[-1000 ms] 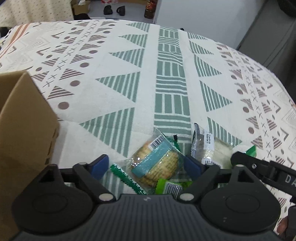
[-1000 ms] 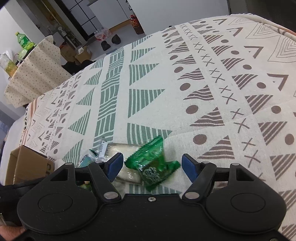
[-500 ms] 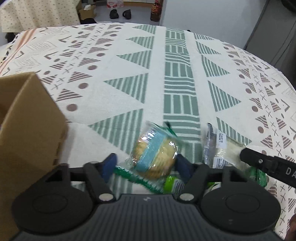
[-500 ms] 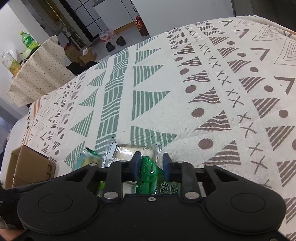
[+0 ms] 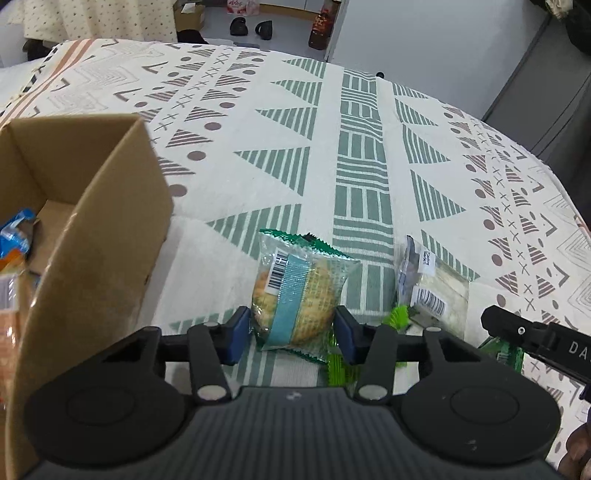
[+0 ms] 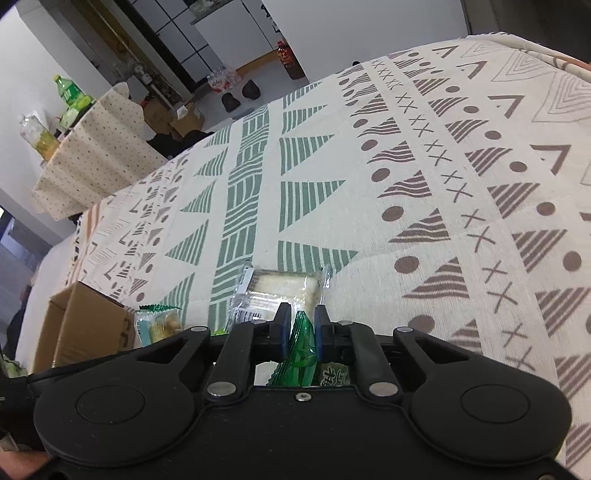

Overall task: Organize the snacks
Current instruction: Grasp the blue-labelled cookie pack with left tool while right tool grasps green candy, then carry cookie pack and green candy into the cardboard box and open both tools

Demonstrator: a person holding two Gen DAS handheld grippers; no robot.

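My left gripper (image 5: 291, 334) is shut on a clear cracker packet (image 5: 299, 295) with a light-blue band, held above the patterned cloth. To its left stands an open cardboard box (image 5: 110, 236) with snack wrappers inside. My right gripper (image 6: 300, 328) is shut on a green snack packet (image 6: 303, 350), squeezed narrow between the blue pads. A clear packet with a pale bar (image 5: 436, 284) lies on the cloth just right of the crackers, and shows ahead of the right gripper as the pale bar packet (image 6: 280, 288). The cracker packet (image 6: 159, 325) and box (image 6: 88, 328) appear at lower left in the right wrist view.
More green wrappers (image 5: 399, 317) lie under and beside the left gripper. The table with the patterned cloth (image 5: 295, 147) stretches far ahead. A second table with a dotted cloth (image 6: 96, 155) carries bottles. Shoes (image 5: 251, 27) and a dark bottle (image 5: 319, 31) stand on the floor beyond.
The left gripper closed on the cracker packet and lifted it toward the box. The right gripper closed on the green packet and raised it off the cloth.
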